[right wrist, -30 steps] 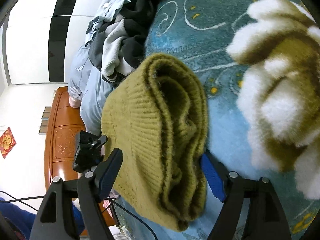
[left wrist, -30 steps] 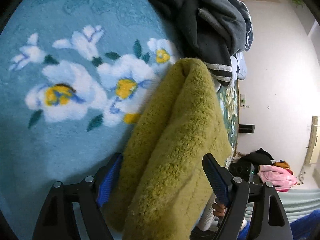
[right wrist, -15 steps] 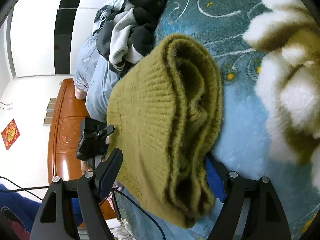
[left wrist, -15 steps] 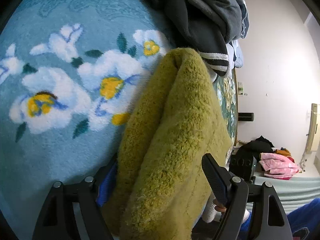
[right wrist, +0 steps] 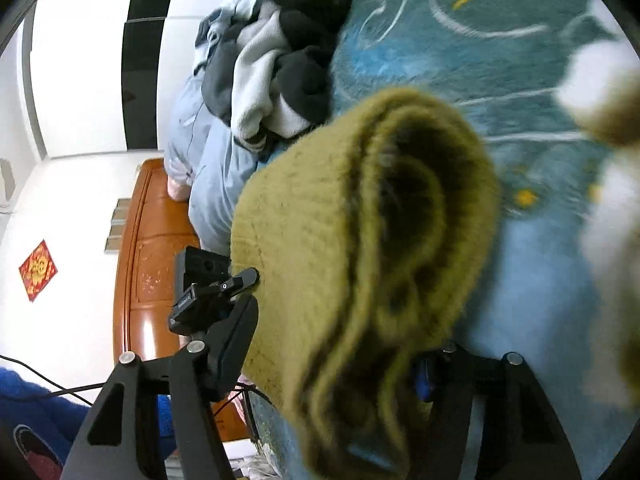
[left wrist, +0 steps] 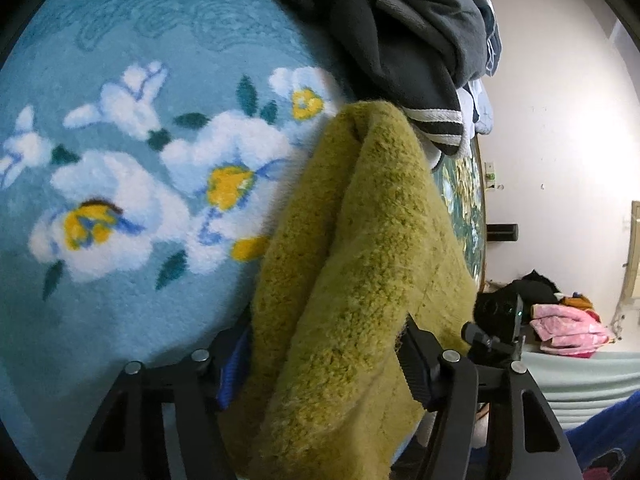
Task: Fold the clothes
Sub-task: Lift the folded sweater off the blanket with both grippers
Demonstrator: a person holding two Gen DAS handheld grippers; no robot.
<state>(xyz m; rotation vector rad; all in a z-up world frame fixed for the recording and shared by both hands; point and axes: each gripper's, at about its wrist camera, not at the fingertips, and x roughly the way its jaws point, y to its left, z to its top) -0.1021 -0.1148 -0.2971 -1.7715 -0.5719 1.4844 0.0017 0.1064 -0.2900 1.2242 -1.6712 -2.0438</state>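
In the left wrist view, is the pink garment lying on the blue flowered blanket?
No, the pink garment lies far off at the right, apart from the flowered blanket.

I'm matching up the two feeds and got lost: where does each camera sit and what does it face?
Left wrist: on the left gripper, looking along its fingers over the olive sweater to the blue floral blanket and a dark clothes pile; a blue sleeve shows.
Right wrist: on the right gripper, facing the same olive sweater, the blanket, the clothes pile and a wooden headboard; blue clothing shows at lower left.
Shared: sweater, blanket, clothes pile; each view shows the other gripper's camera.
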